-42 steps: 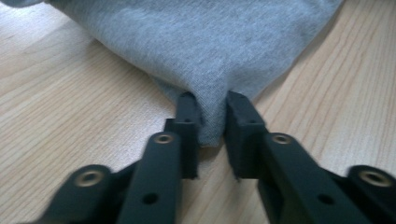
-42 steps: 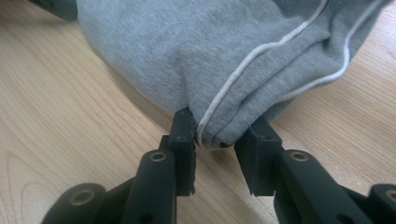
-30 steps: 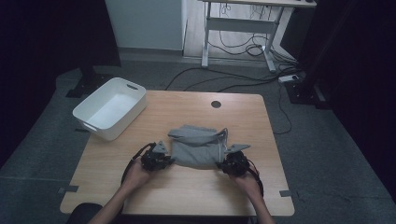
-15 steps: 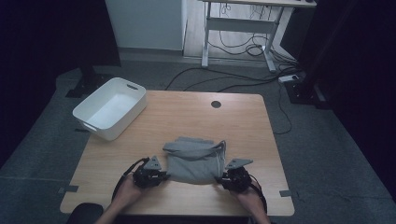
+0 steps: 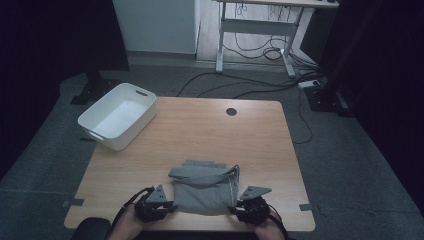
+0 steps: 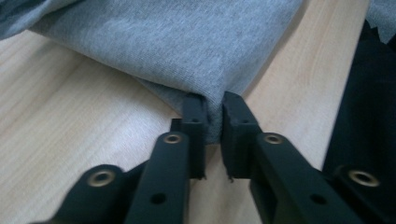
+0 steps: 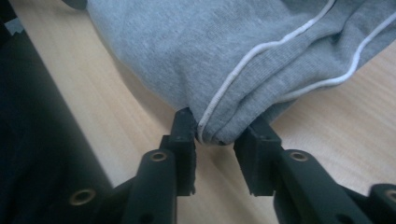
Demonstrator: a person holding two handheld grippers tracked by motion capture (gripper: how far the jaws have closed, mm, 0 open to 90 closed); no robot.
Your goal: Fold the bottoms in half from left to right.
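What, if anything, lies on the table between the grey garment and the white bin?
Nothing visible does. Bare wood runs from the grey garment, held at its near corners by the left claw and right claw, up to the white bin at the table's far left corner.

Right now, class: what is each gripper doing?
Left gripper: shut on the grey garment.
Right gripper: jaws around the garment's corner, apparently gripping.

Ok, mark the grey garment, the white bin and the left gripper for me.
grey garment (image 5: 202,195): high view, middle of the folded cloth.
white bin (image 5: 100,134): high view, near rim.
left gripper (image 6: 212,123): left gripper view, between its fingertips.
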